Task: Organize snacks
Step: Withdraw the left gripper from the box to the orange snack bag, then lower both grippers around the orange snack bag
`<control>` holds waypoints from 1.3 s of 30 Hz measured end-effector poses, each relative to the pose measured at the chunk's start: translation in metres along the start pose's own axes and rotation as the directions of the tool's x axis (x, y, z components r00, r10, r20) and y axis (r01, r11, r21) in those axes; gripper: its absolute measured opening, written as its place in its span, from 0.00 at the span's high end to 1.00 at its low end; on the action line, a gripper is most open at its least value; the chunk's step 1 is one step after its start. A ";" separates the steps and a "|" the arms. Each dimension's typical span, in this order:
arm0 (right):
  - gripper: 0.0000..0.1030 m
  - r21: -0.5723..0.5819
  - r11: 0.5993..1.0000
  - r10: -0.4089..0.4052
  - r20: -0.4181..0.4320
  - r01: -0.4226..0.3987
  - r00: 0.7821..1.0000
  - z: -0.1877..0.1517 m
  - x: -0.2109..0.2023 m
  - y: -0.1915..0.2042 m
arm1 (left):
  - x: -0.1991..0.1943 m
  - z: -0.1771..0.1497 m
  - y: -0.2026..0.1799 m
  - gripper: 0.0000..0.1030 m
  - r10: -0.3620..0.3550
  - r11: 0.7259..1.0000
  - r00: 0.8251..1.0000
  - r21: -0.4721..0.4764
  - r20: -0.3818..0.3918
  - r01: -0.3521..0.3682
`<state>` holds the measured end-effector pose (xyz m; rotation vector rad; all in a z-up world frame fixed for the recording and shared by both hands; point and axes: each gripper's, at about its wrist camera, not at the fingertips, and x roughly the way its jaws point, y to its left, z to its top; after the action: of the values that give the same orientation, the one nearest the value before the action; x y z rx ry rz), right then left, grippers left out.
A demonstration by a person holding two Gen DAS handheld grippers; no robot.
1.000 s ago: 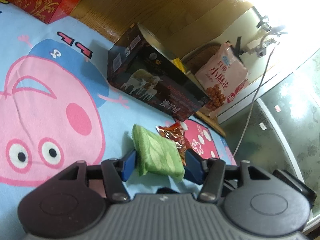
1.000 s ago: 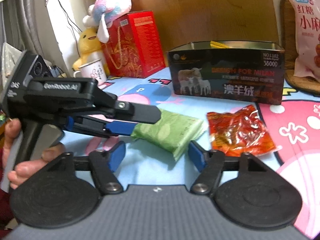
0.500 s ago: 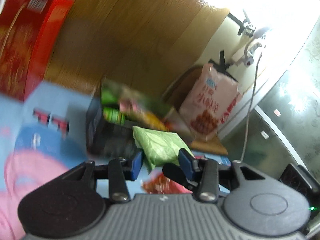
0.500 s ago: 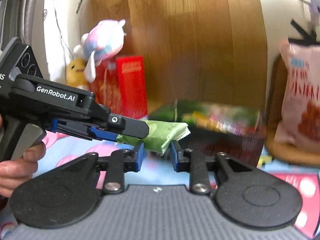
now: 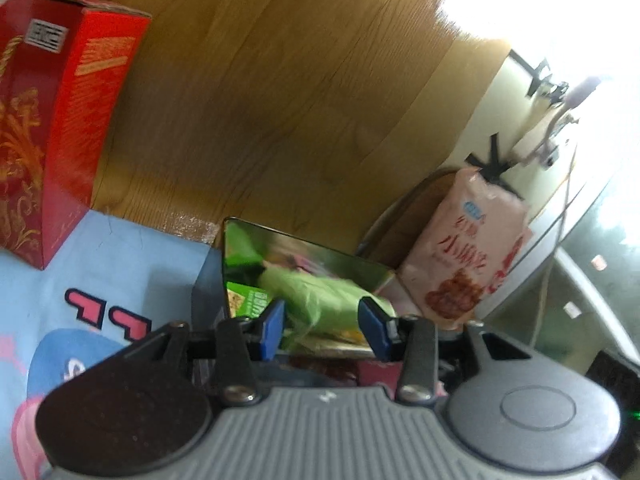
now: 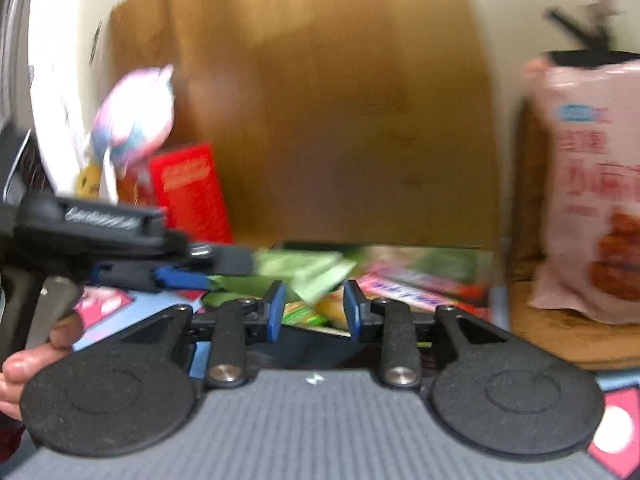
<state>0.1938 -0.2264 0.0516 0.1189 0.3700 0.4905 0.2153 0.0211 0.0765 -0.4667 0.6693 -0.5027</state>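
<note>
**Green packet held over the open snack box**

The left gripper (image 5: 320,326) has its blue pads closed most of the way on a green snack packet (image 5: 320,300), which sits pinched between them and sticks out forward. The packet hangs above the open top of the dark box (image 5: 208,292), whose inside already shows other bright wrappers, blurred. From the right wrist view the same packet (image 6: 304,270) reaches out from the left gripper's fingers (image 6: 180,278) over the near rim of the box.

The right gripper (image 6: 314,312) is beside the box's near side with its jaws narrowed to a small gap after closing in the last second and easing back slightly; nothing is visibly clamped between its pads, and the packet's edge lies just beyond them. A hand (image 6: 28,364) grips the left tool's handle at the frame's left edge.

Behind the box to its left stands a red carton (image 5: 52,120); to its right leans a pink snack bag (image 5: 468,248). The box rests on a cartoon-print cloth (image 5: 132,256).
</note>
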 end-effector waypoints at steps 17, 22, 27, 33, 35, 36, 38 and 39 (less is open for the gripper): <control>0.65 0.377 0.925 0.134 -0.220 -0.042 0.966 -0.069 -0.022 -0.062 | 0.015 -0.107 -0.009 0.61 -0.075 0.992 0.963 -0.118 -0.260 0.046; 0.64 0.531 0.833 0.303 -0.208 -0.153 0.930 -0.078 -0.024 -0.063 | 0.004 -0.113 0.002 0.61 -0.108 0.981 0.961 -0.181 -0.253 0.062; 0.64 0.562 0.805 0.349 -0.186 -0.192 0.918 -0.088 -0.045 -0.054 | -0.009 -0.121 0.004 0.61 -0.109 0.983 0.964 -0.173 -0.243 0.067; 0.64 0.563 0.791 0.388 -0.160 -0.239 0.908 -0.099 -0.070 -0.039 | -0.026 -0.136 -0.014 0.61 -0.044 0.999 0.975 -0.039 -0.220 0.036; 0.64 0.562 0.786 0.404 -0.154 -0.256 0.902 -0.103 -0.075 -0.032 | -0.032 -0.143 -0.020 0.61 -0.016 1.000 0.979 0.018 -0.201 0.020; 0.64 0.556 0.791 0.399 -0.153 -0.255 0.904 -0.105 -0.078 -0.029 | -0.035 -0.145 -0.021 0.61 -0.011 0.999 0.981 0.034 -0.193 0.018; 0.64 0.539 0.806 0.382 -0.158 -0.245 0.911 -0.105 -0.080 -0.024 | -0.040 -0.149 -0.020 0.62 -0.013 0.999 0.984 0.044 -0.176 0.021; 0.64 0.539 0.808 0.375 -0.158 -0.239 0.913 -0.106 -0.081 -0.021 | -0.042 -0.150 -0.018 0.62 -0.021 0.999 0.985 0.036 -0.171 0.027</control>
<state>0.0976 -0.2811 -0.0249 0.6489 0.7428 0.7288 0.0802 -0.0057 0.0024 -0.3993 0.8178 -0.5818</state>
